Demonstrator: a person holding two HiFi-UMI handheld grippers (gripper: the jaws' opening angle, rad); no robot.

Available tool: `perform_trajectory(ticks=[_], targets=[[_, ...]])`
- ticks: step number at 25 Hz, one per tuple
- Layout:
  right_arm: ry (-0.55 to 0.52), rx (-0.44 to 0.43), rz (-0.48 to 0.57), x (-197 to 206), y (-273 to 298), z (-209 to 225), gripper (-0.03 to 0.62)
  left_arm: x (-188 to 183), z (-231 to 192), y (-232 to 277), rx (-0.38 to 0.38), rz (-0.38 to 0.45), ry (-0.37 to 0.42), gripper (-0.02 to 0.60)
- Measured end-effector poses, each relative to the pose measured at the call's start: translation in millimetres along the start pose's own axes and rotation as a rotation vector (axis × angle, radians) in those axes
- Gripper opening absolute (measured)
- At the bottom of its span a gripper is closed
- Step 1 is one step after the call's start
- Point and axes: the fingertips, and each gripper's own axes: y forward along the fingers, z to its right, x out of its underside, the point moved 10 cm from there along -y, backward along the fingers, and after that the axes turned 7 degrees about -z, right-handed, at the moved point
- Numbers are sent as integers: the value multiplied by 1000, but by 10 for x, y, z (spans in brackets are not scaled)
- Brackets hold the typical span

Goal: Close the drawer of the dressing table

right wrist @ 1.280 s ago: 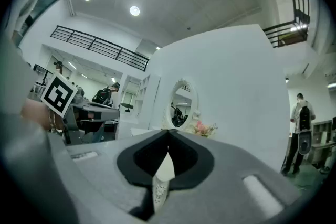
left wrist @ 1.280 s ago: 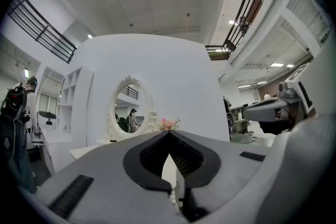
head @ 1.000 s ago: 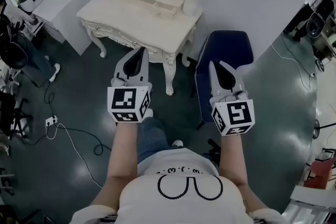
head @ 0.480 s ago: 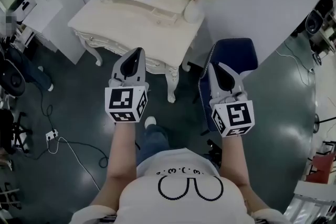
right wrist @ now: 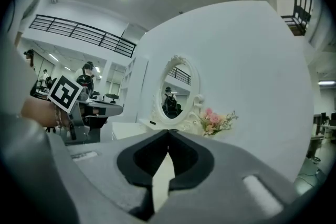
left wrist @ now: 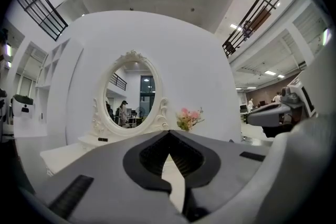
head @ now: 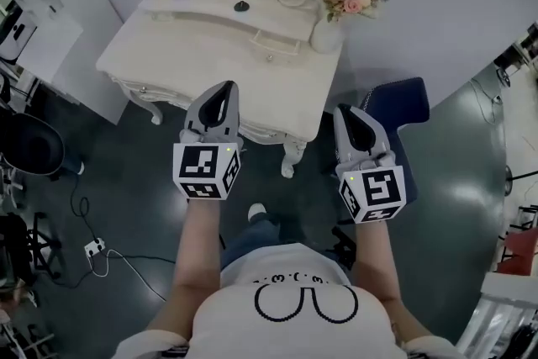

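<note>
My left gripper (head: 224,92) and right gripper (head: 346,115) both have their jaws pressed together, empty. The drawer (head: 272,44) juts from the low tier at the back of the surface (head: 189,50). It lies ahead between them, front running crosswise, and the left looks nearer.
</note>
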Motion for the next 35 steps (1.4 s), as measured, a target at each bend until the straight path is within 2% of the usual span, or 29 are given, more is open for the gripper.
perform_trajectory(ticks=[6,11,18,19,21,22,28,35], targets=[[20,67,-41,-77,448,-108,0,61,-508,317,94,-45,-24,-2],[56,115,-97,20,649,-25,0,172,-672,560,156,-73,-48,-2],[66,127,-108,50,998,108,0,248,-803,946,174,-79,-68,0],[66,127,-110,57,1052,132,0,268,-808,1017,180,-89,-65,19],[64,125,-117,67,1164,177,0,312,-817,1170,193,-118,-57,116],[64,124,-120,72,1218,206,0,331,-824,1251,196,-130,-55,132],[86,126,-149,169,1536,511,0,515,-785,1805,207,-204,-29,135],[130,89,-191,420,1911,849,0,804,-701,2368,195,-311,-49,135]])
